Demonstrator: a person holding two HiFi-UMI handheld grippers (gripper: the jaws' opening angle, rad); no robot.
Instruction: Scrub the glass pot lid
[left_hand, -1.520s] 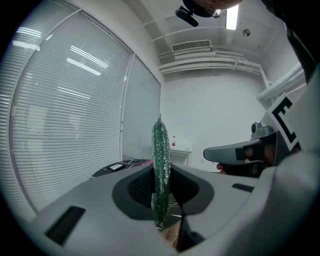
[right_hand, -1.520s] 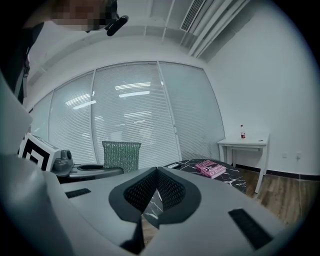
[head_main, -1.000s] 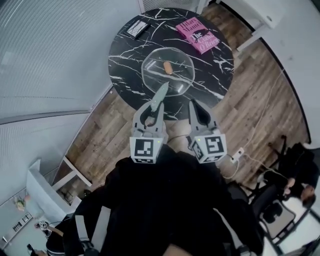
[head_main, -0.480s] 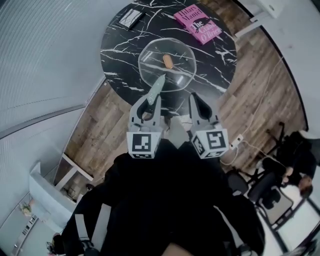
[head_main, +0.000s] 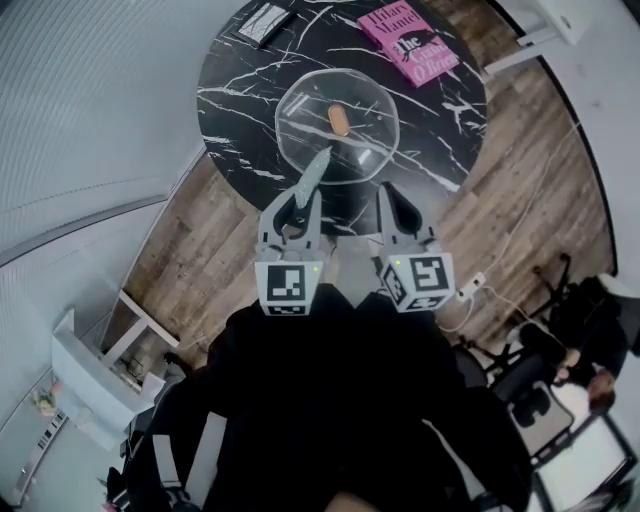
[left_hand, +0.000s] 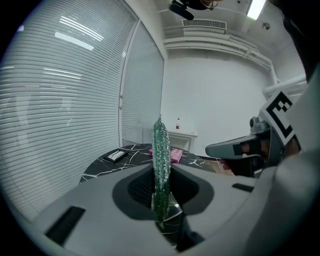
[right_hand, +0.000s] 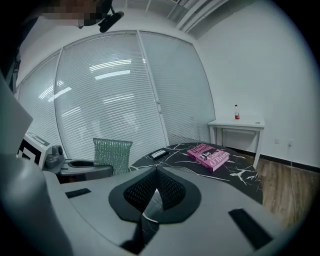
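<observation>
Head view | round clear glass pot lid (head_main: 310, 110) was seen flat on round black marble table (head_main: 240, 90) | left gripper (left_hand: 161, 172) was clamped on glittery green scrub pad (left_hand: 161, 145) | right gripper (right_hand: 156, 176) was closed, empty

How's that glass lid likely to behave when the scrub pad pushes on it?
The lid lies loose on the polished table, so it probably slides. Clear glass: likely rigid, chippable. One central knob suggests it may spin under off-centre pressure.
</observation>
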